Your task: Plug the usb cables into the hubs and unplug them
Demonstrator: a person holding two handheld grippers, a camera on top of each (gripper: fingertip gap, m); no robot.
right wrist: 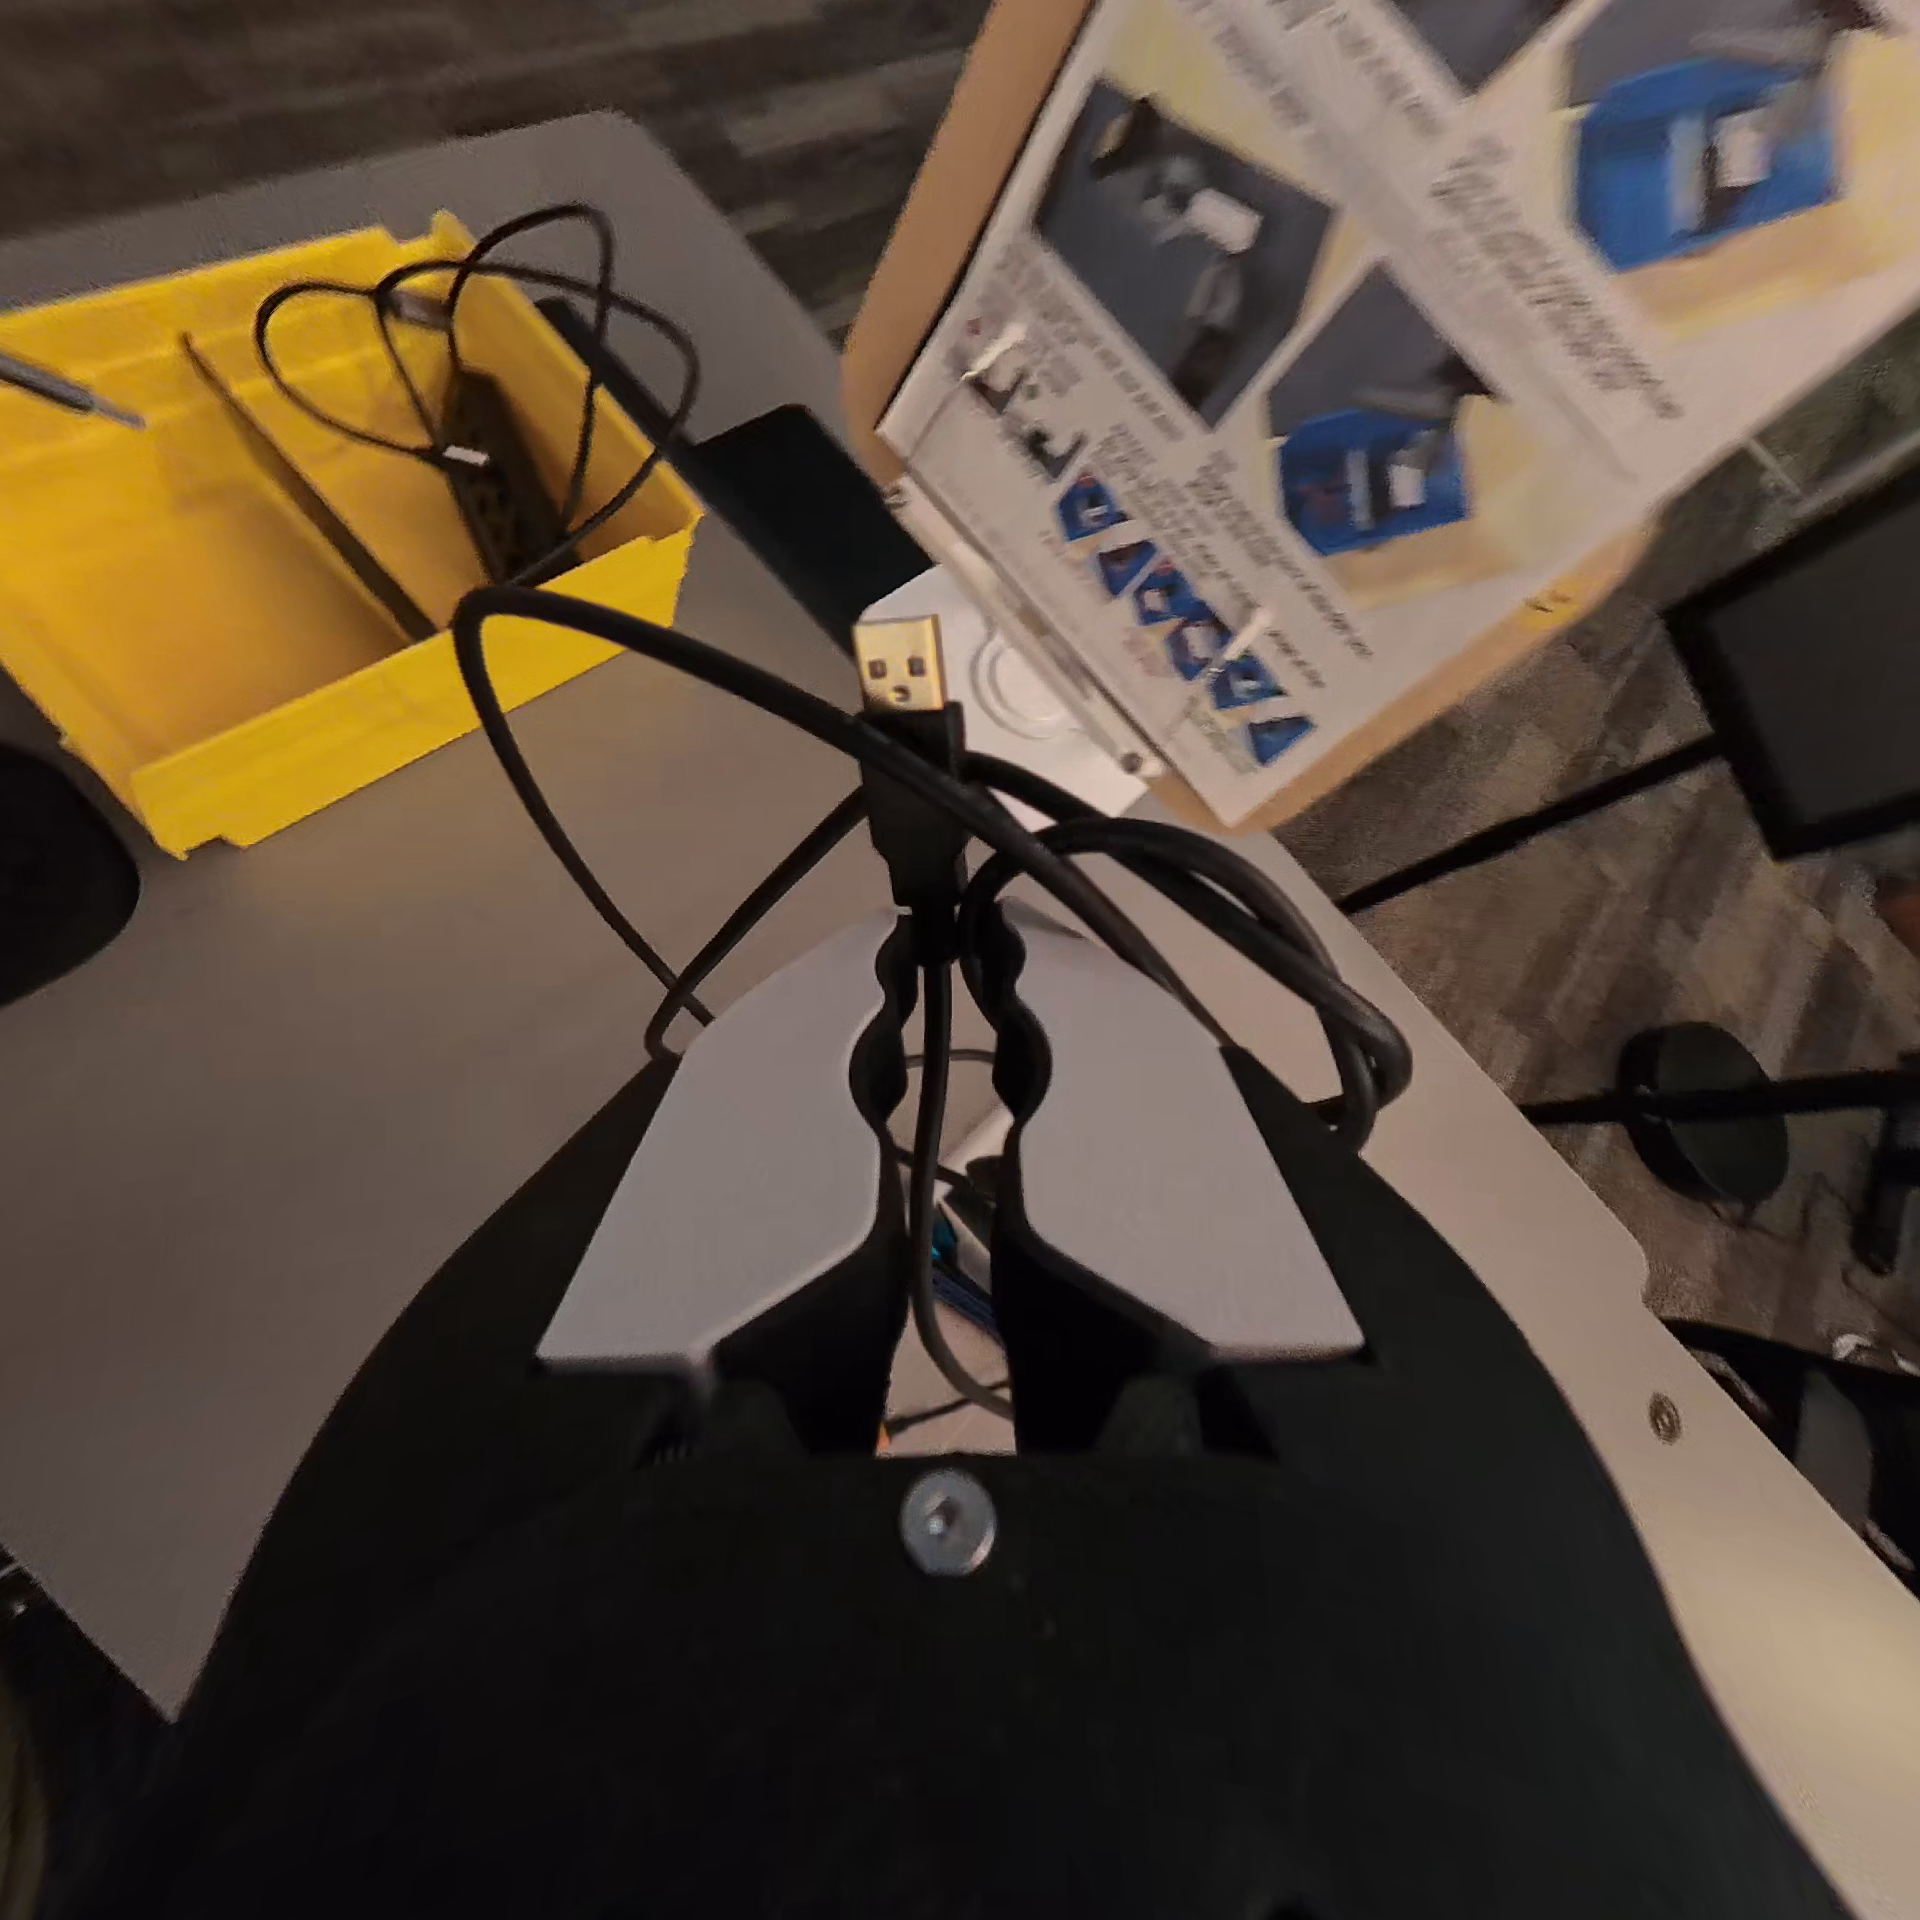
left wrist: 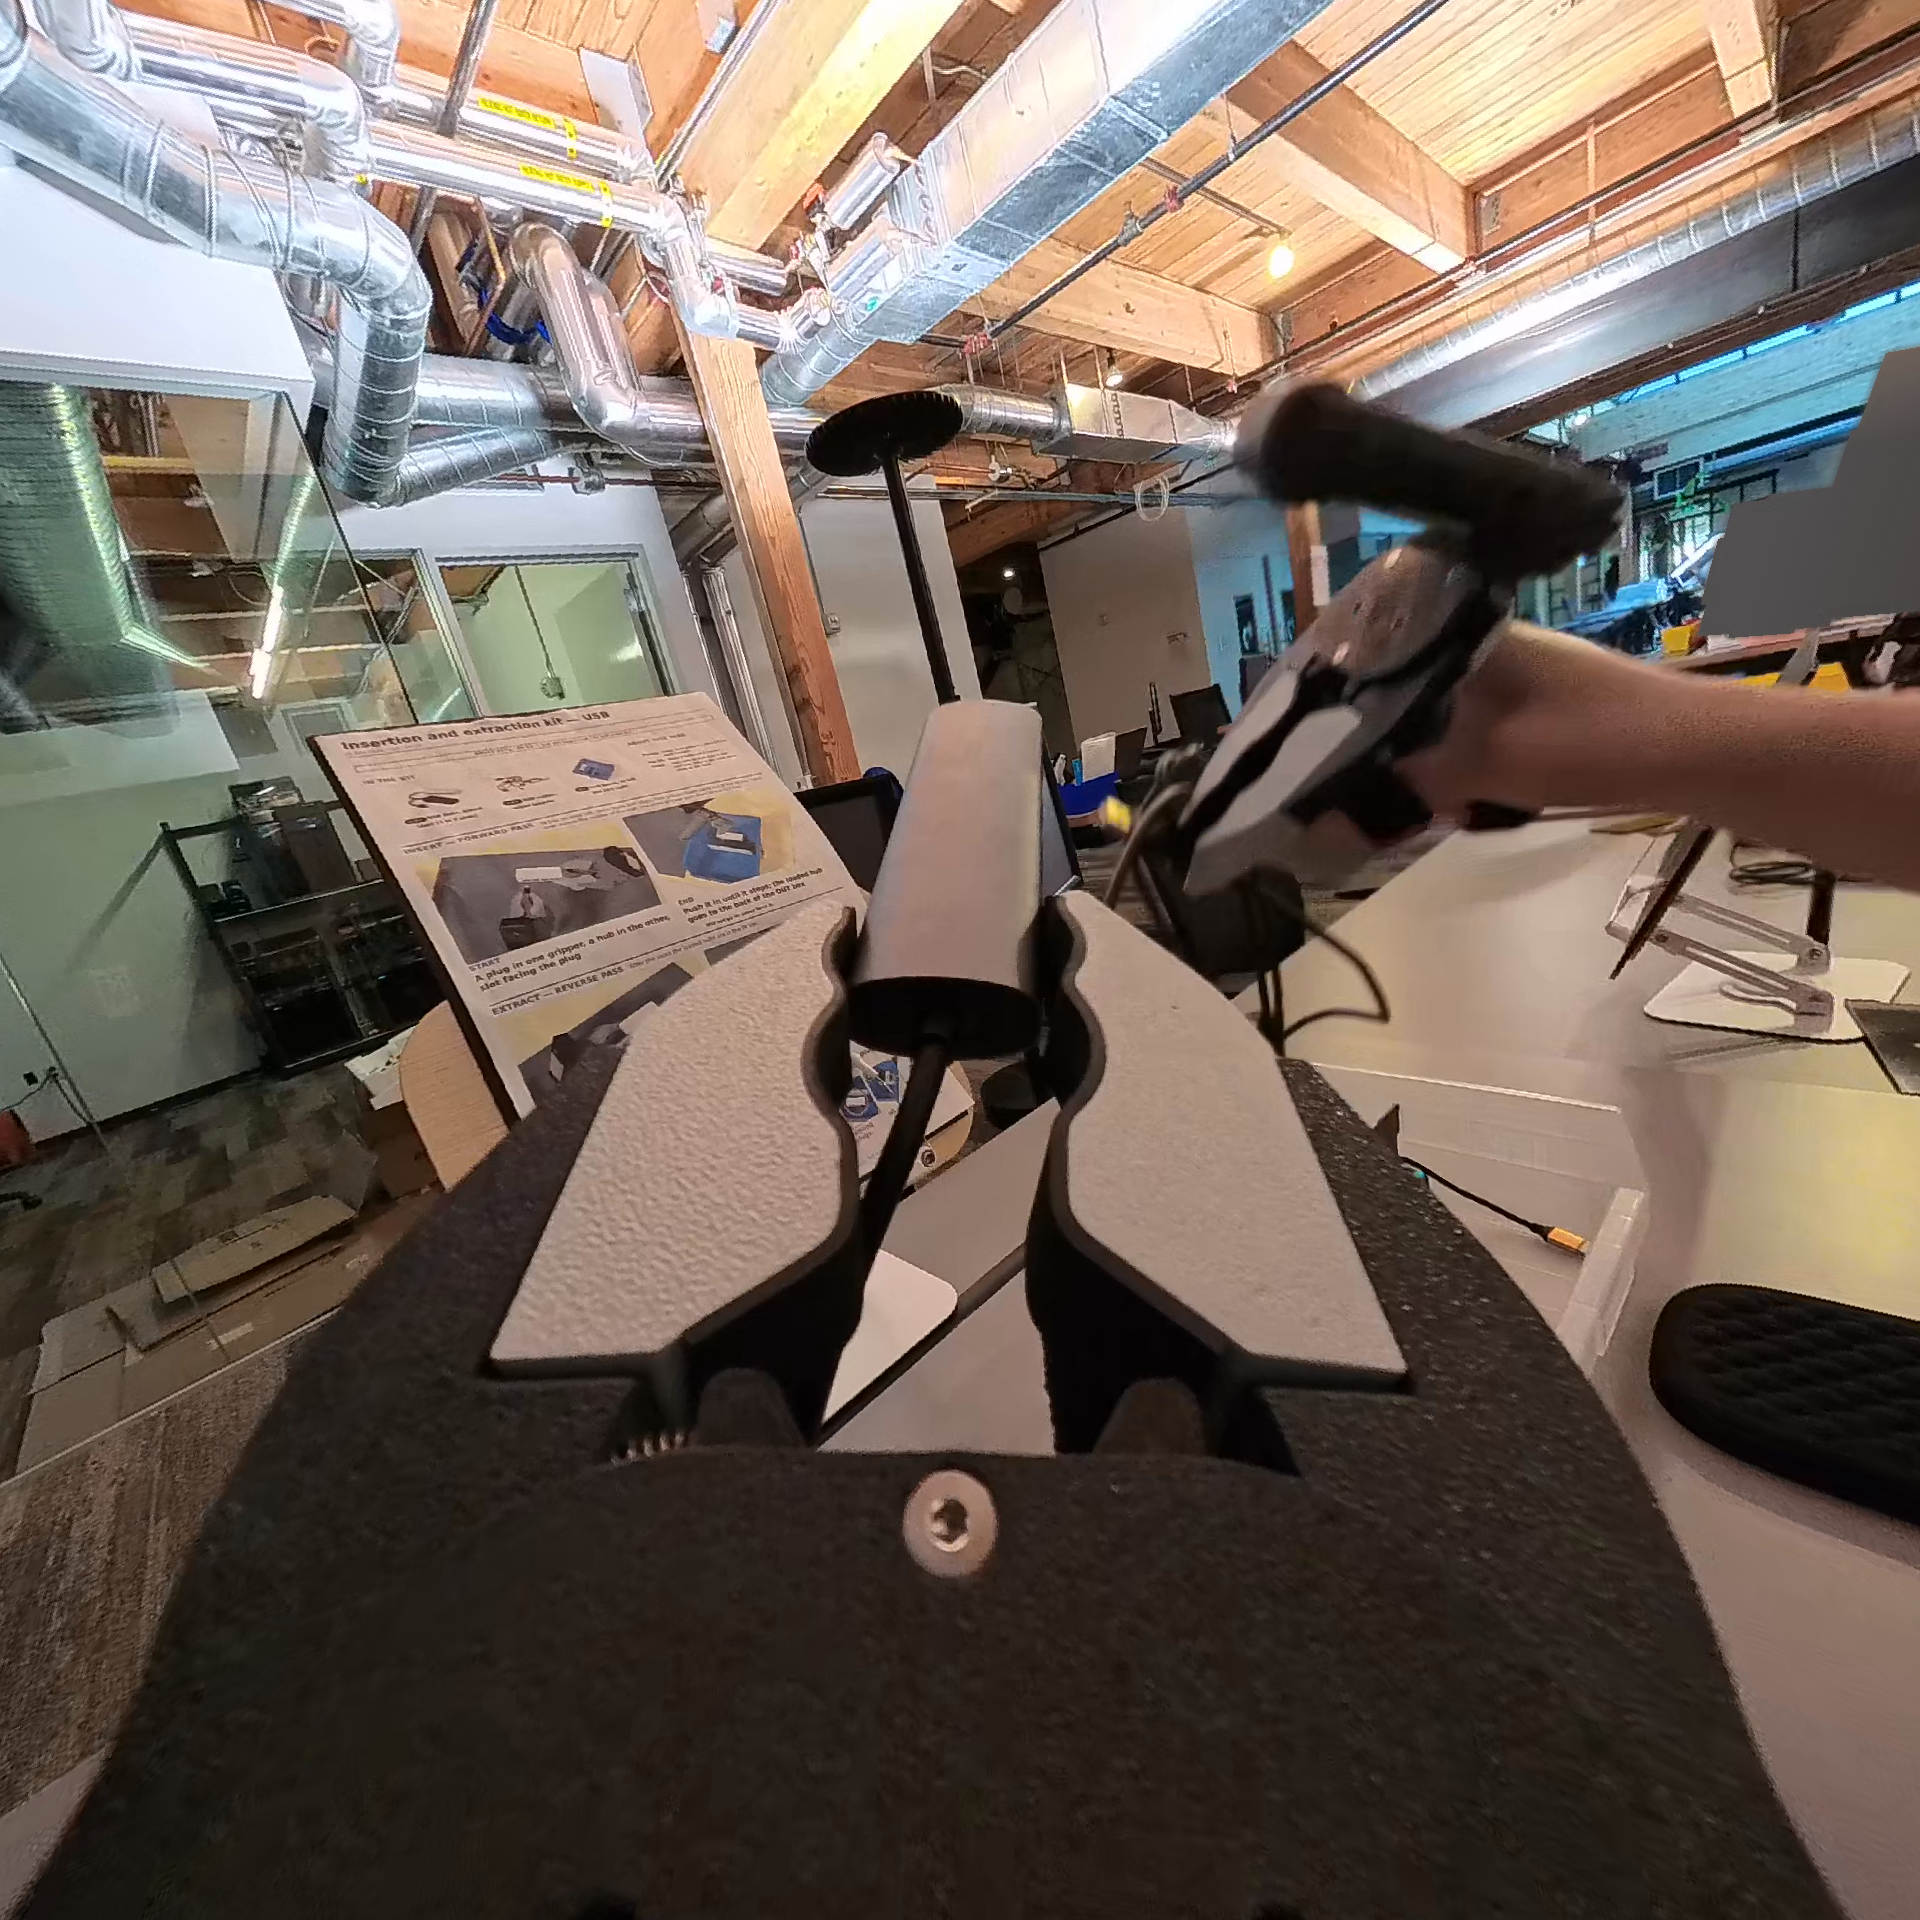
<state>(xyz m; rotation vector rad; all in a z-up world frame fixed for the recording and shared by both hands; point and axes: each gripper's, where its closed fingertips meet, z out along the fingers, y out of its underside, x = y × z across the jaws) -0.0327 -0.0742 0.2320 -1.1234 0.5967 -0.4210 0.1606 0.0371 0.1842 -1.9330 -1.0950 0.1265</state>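
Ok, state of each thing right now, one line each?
Left claw: shut on hub.
Hub: held upright, no plug in view.
Right claw: shut on USB plug.
USB plug: unplugged, metal tip bare.
Yellow bin: on table, holds another hub and cable.

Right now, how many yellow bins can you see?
1. The yellow bin sits on the grey table, with black cables inside. Others may be out of view.

Bright, sharp left view w/ fisheye warp; right view dim, motion-blurred
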